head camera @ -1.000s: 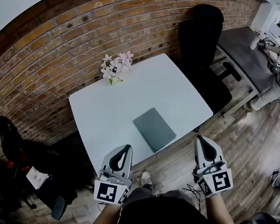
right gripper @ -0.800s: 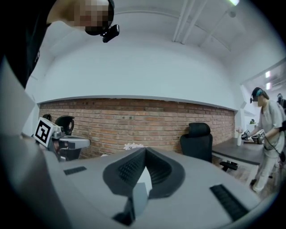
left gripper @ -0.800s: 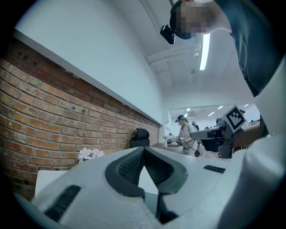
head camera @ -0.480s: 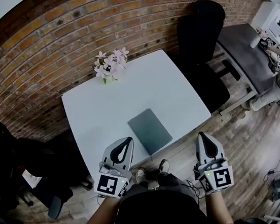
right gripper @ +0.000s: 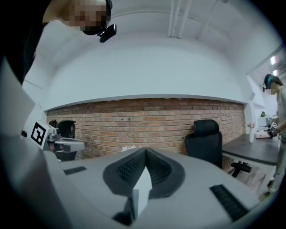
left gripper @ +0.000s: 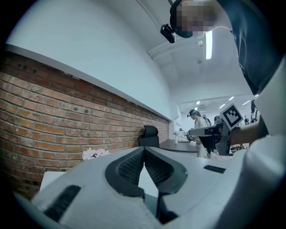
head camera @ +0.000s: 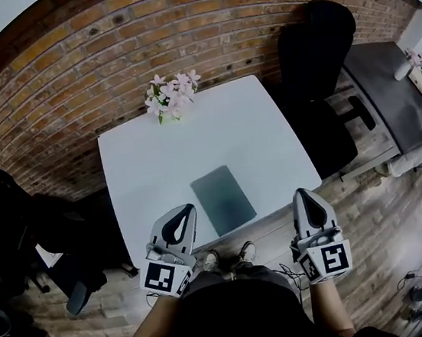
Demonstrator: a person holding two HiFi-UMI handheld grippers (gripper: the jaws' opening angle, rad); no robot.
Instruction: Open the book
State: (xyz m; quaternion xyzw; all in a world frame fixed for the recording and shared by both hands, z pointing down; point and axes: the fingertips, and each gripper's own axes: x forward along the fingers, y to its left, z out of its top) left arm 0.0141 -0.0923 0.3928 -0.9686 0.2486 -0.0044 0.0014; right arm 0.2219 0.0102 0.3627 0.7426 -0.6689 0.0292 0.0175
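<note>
A flat, rectangular, dark grey book (head camera: pixel 223 199) lies closed on the smooth white square table (head camera: pixel 155 156), near its front edge. The left gripper (head camera: pixel 184 215) hangs at that edge, just left of the book. The right gripper (head camera: pixel 304 196) is by the table's front corner, well right of the book. Both pairs of ribbed jaws are pressed together with nothing between them.

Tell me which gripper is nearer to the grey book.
The left gripper: its tip lies just beside the book's left edge, while the right gripper is clearly farther away.
</note>
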